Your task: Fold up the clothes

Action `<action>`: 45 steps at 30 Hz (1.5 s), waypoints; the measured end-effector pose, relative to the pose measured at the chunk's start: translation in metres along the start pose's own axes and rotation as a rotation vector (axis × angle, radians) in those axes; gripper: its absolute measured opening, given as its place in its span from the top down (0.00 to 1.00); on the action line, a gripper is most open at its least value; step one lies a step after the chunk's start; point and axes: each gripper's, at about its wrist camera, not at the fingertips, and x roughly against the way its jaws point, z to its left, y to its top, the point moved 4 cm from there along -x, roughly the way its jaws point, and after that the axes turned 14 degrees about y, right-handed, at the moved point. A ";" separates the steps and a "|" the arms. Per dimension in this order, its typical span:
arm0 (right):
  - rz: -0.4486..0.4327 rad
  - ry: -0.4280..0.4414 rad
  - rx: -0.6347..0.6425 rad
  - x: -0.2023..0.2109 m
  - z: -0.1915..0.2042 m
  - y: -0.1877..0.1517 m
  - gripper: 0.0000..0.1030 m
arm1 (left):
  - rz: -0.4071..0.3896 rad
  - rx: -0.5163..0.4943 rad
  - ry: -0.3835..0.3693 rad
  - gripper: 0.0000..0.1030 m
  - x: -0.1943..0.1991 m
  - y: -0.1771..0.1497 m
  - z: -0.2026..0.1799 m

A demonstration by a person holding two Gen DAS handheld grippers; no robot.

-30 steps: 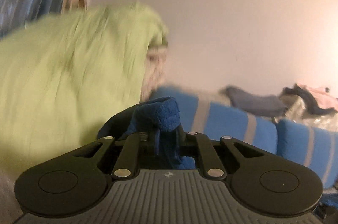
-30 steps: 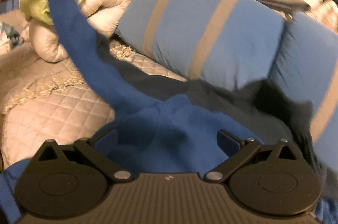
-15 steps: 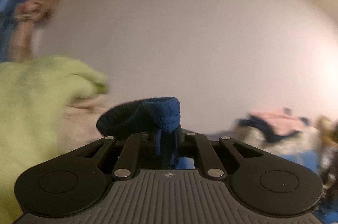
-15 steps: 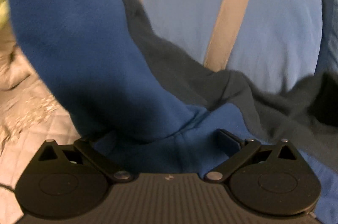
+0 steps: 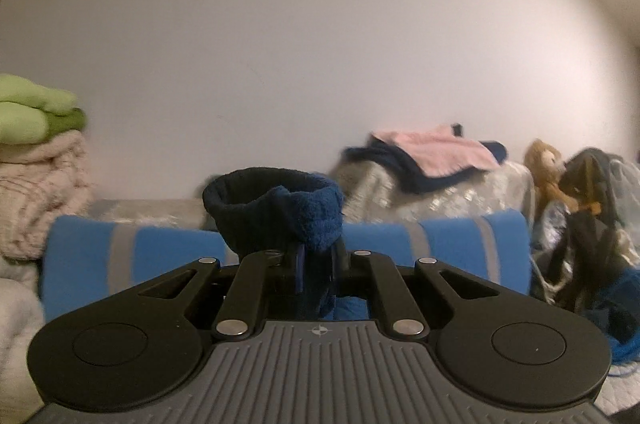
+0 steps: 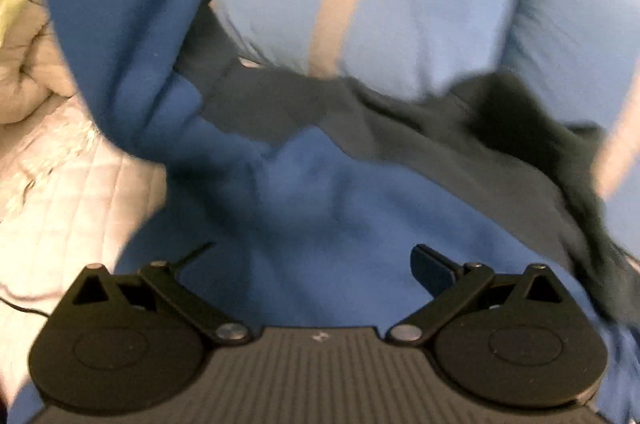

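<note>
1. Left gripper [image 5: 318,274] clamped on the cuff [image 5: 276,212] of a blue sweatshirt, ribbed dark band curled up above the pinched jaws, fleecy lining showing on the right of it.
2. Held high and near level, aimed at a bare white wall [image 5: 320,24]; blue striped pillows [image 5: 132,260] below, a folded green blanket [image 5: 36,116] on a beige pile at far left, a pink garment [image 5: 436,150] and a stuffed toy [image 5: 546,168] at right.
3. Right gripper [image 6: 314,260] spread wide, jaws apart and pressing on nothing, tilted down over the sweatshirt body [image 6: 316,220].
4. Sweatshirt spread on the quilted bedspread [image 6: 68,192], its dark upper panel [image 6: 400,120] lying against the pillows; sleeve [image 6: 120,24] running up and to the left from the body, out of view at the top.
5. Key relation, as a judgement: sleeve's long axis slants from the shoulder, just ahead and left of the right gripper, up toward the left gripper's pinch; fold line likely at that shoulder.
6. Right gripper nearer the body, so better placed to pin it; left to carry the cuff across.
7. Open room: bare quilt at left; pillows crowd the far edge, leaving little space beyond the collar side. Near hem hidden beneath the right gripper.
</note>
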 end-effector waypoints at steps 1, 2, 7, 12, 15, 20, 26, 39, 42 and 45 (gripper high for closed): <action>-0.015 -0.041 -0.001 0.017 -0.011 -0.009 0.00 | 0.012 -0.005 -0.015 0.89 -0.003 -0.002 -0.008; -0.033 -0.086 -0.001 0.033 -0.022 -0.018 0.00 | 0.025 -0.015 -0.028 0.89 -0.007 -0.006 -0.021; -0.150 -0.273 -0.153 0.102 -0.098 -0.063 0.00 | 0.088 -0.068 -0.085 0.89 -0.022 -0.034 -0.087; -0.235 -0.350 -0.388 0.144 -0.177 -0.091 0.00 | 0.215 -0.096 -0.148 0.82 -0.042 -0.085 -0.156; -0.240 -0.442 -0.404 0.157 -0.202 -0.107 0.00 | 0.323 -0.099 -0.233 0.64 -0.053 -0.125 -0.184; -0.238 -0.430 -0.474 0.166 -0.219 -0.122 0.00 | 0.347 -0.076 -0.346 0.28 -0.051 -0.158 -0.178; -0.280 -0.188 -0.641 0.156 -0.230 -0.125 0.00 | 0.262 -0.070 -0.248 0.26 -0.044 -0.173 -0.116; -0.065 0.177 -0.972 0.118 -0.219 -0.165 0.00 | 0.252 -0.199 0.072 0.26 -0.030 -0.229 -0.009; -0.067 0.260 -1.070 0.111 -0.219 -0.179 0.00 | 0.250 -0.275 0.086 0.26 -0.027 -0.241 -0.003; -0.120 0.370 -1.224 0.102 -0.221 -0.193 0.00 | 0.263 -0.386 0.026 0.26 -0.022 -0.251 -0.004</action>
